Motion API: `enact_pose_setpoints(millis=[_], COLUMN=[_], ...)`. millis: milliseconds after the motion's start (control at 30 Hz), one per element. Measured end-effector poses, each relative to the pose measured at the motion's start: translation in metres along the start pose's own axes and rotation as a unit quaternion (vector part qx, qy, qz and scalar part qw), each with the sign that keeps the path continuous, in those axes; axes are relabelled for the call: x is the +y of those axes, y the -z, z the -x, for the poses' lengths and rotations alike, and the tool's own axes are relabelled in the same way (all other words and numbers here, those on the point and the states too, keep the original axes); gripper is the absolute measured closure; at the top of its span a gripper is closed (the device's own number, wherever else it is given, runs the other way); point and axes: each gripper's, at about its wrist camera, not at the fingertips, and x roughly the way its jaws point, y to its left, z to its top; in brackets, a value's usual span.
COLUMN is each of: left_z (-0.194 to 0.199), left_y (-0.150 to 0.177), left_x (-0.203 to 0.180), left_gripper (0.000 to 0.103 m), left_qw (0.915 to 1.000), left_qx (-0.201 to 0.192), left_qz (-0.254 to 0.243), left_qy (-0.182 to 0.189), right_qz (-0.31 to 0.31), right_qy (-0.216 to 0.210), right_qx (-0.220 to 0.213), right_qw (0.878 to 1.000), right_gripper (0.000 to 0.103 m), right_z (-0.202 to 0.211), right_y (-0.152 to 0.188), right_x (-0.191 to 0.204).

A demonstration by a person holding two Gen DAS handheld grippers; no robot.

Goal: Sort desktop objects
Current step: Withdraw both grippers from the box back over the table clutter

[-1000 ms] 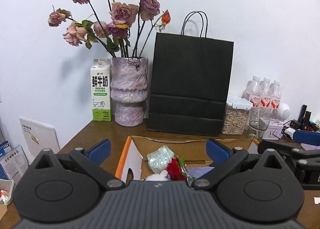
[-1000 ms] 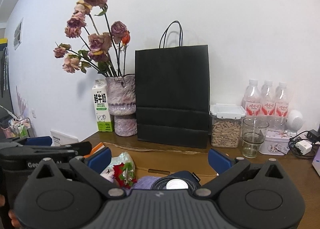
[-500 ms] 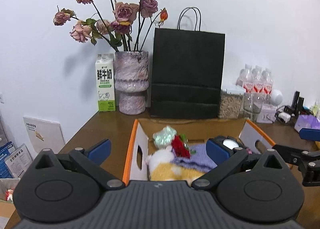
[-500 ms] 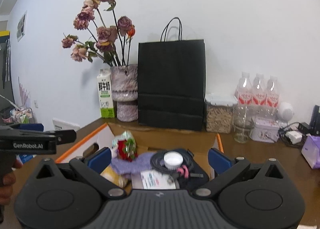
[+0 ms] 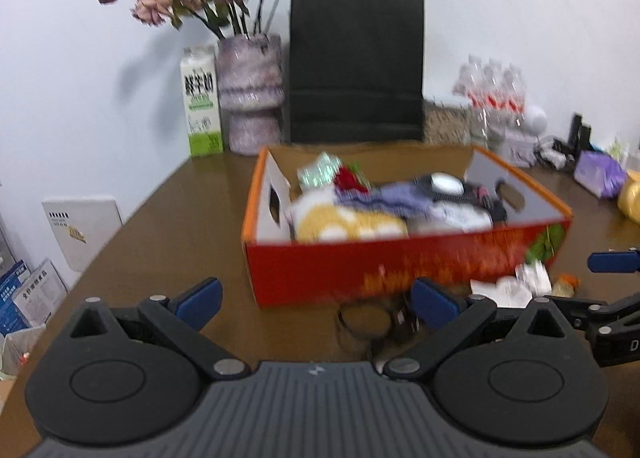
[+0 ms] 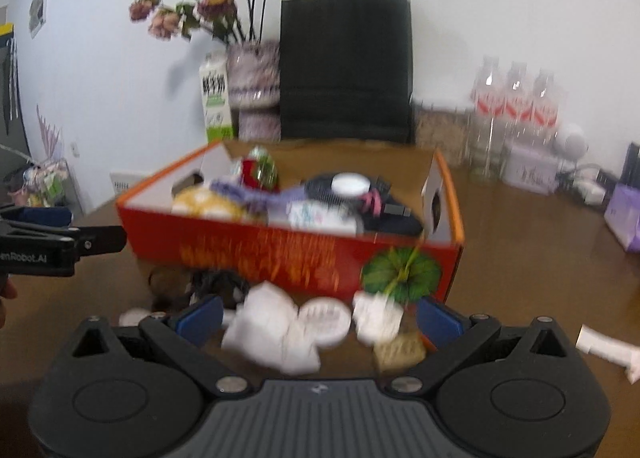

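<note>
Both claws, left (image 5: 316, 300) and right (image 6: 318, 318), are spread wide and hold nothing. The red box (image 6: 288, 254) sits full on the counter (image 5: 180, 226). White scraps (image 6: 276, 334) lie just in front.

Black hand-held gripper (image 5: 316, 300), blue fingertips (image 5: 199, 296), silver screws, seemingly ribbed body.

Your left gripper (image 5: 316, 298) has bare brown table (image 5: 188, 226) ahead and to its left, open up to the red cardboard box (image 5: 404, 262). A black coiled cable (image 5: 364, 322) lies just before the box. Your right gripper (image 6: 318, 318) faces a clutter of white paper scraps (image 6: 272, 326), a round white lid (image 6: 325, 320) and a tan block (image 6: 398, 350), with the box wall right behind. The table right of the box is open.
</note>
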Motion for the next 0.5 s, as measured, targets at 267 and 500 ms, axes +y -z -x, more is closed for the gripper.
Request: enact_pose_setpoints(millis=[267,500], left_z=[-0.005,-0.012], left_y=[0.029,0.039], left_x=[-0.012,-0.026], left_gripper=[0.000,0.009], left_qw=[0.9992,0.9979], left_qx=[0.032,0.048], left_qz=[-0.014,-0.039], left_qy=[0.017,0.020], right_qz=[0.000,-0.004], right_qy=[-0.007,0.000], right_qx=[0.034,0.050], right_qw=[0.999,0.999], right_gripper=[0.000,0.000], right_z=[-0.004,-0.008], right_y=[0.026,0.033], right_x=[0.009,0.010])
